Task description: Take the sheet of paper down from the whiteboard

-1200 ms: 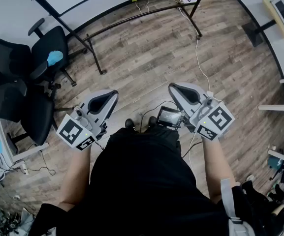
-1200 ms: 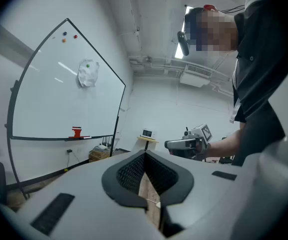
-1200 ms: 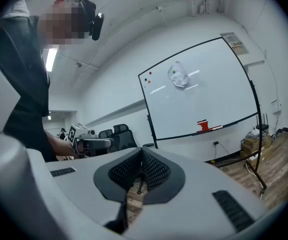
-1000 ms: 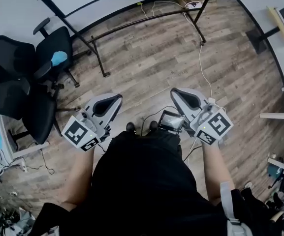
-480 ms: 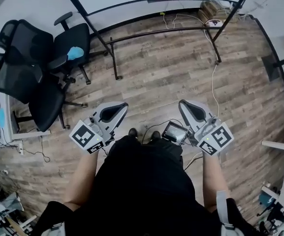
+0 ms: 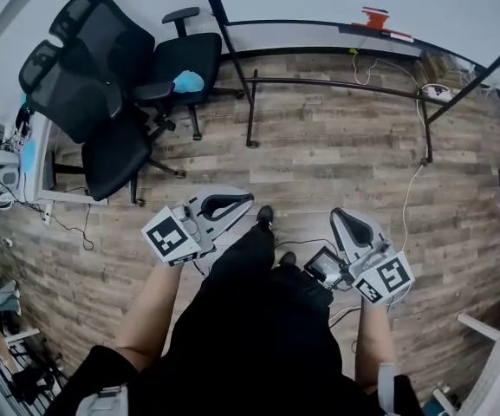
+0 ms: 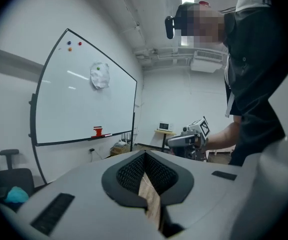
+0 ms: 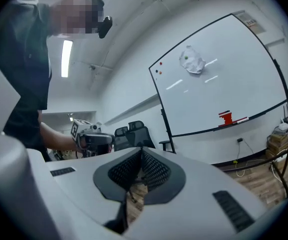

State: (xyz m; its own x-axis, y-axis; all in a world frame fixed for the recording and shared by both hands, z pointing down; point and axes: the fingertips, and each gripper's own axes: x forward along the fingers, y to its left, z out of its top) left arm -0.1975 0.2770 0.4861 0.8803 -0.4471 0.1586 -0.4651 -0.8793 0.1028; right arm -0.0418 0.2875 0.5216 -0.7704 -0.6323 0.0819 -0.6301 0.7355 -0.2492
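Left tool: jaws pressed together with nothing between them; held at about waist height in the person's left hand and pointing roughly level out over the floor.
Right tool: jaws also closed tight and empty; held level beside the left one, with the person's body between the two.
Sheet of paper: crumpled and white, up on the whiteboard in its upper middle part, with a green magnet on it. It is well apart from both tools.
Whiteboard: stands on a dark frame against the wall, across a stretch of floor from the person. A few small magnets sit near its upper left corner.
Board ledge: a red object stands on the bottom rail, below the paper and to its right.
Floor: wood planks, with cables trailing across it near the board's legs.
Office chairs: black, grouped to the left of the board; a blue item lies on one seat.
Small screen: just beside the right tool, on its inner side.
Person: stands in dark clothes, with both forearms held out in front.
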